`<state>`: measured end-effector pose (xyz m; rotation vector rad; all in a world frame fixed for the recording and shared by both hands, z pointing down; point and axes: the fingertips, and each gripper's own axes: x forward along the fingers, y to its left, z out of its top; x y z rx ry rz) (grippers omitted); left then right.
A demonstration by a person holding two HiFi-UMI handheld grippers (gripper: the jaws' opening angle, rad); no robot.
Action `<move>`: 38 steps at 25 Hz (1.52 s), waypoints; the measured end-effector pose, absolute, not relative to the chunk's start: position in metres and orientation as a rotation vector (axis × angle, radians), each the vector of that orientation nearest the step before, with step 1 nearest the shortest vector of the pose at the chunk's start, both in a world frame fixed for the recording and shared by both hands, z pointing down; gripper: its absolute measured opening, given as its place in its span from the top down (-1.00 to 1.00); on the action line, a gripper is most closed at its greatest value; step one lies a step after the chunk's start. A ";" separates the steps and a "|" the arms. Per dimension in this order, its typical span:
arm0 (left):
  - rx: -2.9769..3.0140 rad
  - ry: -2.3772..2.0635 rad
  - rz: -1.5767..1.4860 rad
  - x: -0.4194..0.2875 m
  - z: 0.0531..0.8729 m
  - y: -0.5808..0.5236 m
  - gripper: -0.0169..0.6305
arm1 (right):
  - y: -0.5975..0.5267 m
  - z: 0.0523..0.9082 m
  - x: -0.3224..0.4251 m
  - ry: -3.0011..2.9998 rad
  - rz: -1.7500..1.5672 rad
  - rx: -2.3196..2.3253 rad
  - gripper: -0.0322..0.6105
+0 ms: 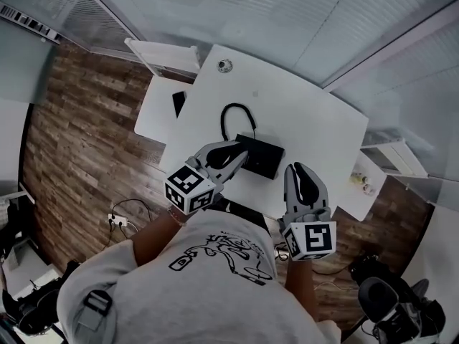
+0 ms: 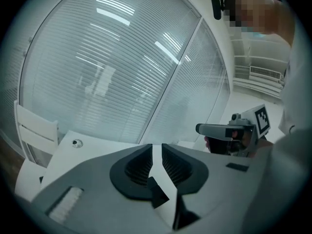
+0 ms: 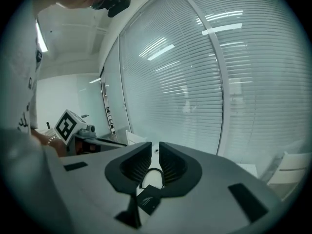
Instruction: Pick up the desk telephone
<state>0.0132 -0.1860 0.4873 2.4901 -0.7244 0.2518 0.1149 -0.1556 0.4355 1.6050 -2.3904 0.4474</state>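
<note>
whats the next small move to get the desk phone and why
Probably open both grippers wide first. The left gripper sits at the left end of the desk telephone with its jaws only a slit apart; the right gripper, off the phone's right side, has its jaws together. Neither holds anything, and neither could fit around the phone's body as it is.

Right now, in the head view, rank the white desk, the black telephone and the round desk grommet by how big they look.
Largest to smallest:
1. white desk
2. black telephone
3. round grommet
No two look alike.
</note>
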 end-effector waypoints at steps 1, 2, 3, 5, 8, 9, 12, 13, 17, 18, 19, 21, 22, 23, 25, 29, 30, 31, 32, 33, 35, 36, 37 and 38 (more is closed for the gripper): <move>2.476 -0.713 0.265 0.013 0.494 -0.185 0.80 | -0.155 0.444 0.114 -2.385 0.475 1.600 0.85; 2.461 -0.702 0.276 0.012 0.501 -0.183 0.71 | -0.154 0.452 0.114 -2.380 0.502 1.596 0.85; 2.448 -0.696 0.283 0.011 0.508 -0.183 0.68 | -0.153 0.461 0.115 -2.372 0.529 1.592 0.85; 2.424 -0.694 0.302 0.010 0.522 -0.183 0.68 | -0.152 0.479 0.117 -2.351 0.579 1.587 0.83; 2.377 -0.697 0.352 0.007 0.550 -0.184 0.68 | -0.150 0.509 0.121 -2.306 0.642 1.572 0.74; 2.354 -0.694 0.361 0.005 0.560 -0.184 0.68 | -0.149 0.520 0.121 -2.291 0.661 1.563 0.72; 2.274 -0.678 0.354 0.002 0.585 -0.184 0.68 | -0.146 0.550 0.124 -2.244 0.718 1.539 0.65; 2.248 -0.673 0.350 0.001 0.594 -0.184 0.68 | -0.146 0.560 0.125 -2.232 0.741 1.533 0.63; 2.149 -0.665 0.374 -0.005 0.637 -0.182 0.68 | -0.146 0.597 0.126 -2.206 0.813 1.513 0.58; 2.126 -0.664 0.385 -0.006 0.648 -0.181 0.68 | -0.146 0.605 0.126 -2.199 0.824 1.507 0.56; 2.105 -0.662 0.394 -0.007 0.658 -0.181 0.67 | -0.147 0.614 0.126 -2.190 0.836 1.499 0.54; 2.072 -0.653 0.414 -0.008 0.678 -0.179 0.64 | -0.148 0.633 0.127 -2.164 0.867 1.482 0.49; 2.061 -0.643 0.427 -0.008 0.686 -0.178 0.63 | -0.148 0.642 0.128 -2.149 0.886 1.471 0.47; 2.051 -0.629 0.443 -0.007 0.695 -0.176 0.63 | -0.148 0.651 0.129 -2.135 0.905 1.459 0.44; 2.028 -0.601 0.478 -0.005 0.713 -0.174 0.60 | -0.149 0.669 0.131 -2.109 0.949 1.437 0.41; 1.987 -0.584 0.531 -0.003 0.742 -0.171 0.48 | -0.148 0.697 0.137 -2.059 1.101 1.440 0.35; 1.981 -0.589 0.541 -0.004 0.749 -0.171 0.46 | -0.147 0.702 0.139 -2.050 1.147 1.451 0.34; 1.973 -0.595 0.552 -0.005 0.757 -0.171 0.46 | -0.147 0.706 0.141 -2.041 1.185 1.457 0.34; 1.960 -0.600 0.563 -0.007 0.766 -0.171 0.45 | -0.146 0.711 0.142 -2.032 1.213 1.457 0.33; 1.943 -0.602 0.572 -0.008 0.774 -0.170 0.43 | -0.145 0.716 0.142 -2.022 1.232 1.451 0.33; 1.919 -0.594 0.568 -0.010 0.785 -0.168 0.41 | -0.143 0.725 0.142 -2.009 1.261 1.433 0.31; 1.914 -0.588 0.558 -0.009 0.787 -0.168 0.39 | -0.142 0.727 0.141 -2.006 1.276 1.425 0.31; 1.909 -0.581 0.545 -0.008 0.787 -0.167 0.39 | -0.141 0.729 0.140 -2.006 1.293 1.420 0.31; 1.905 -0.576 0.532 -0.008 0.787 -0.167 0.39 | -0.141 0.731 0.139 -2.006 1.312 1.417 0.31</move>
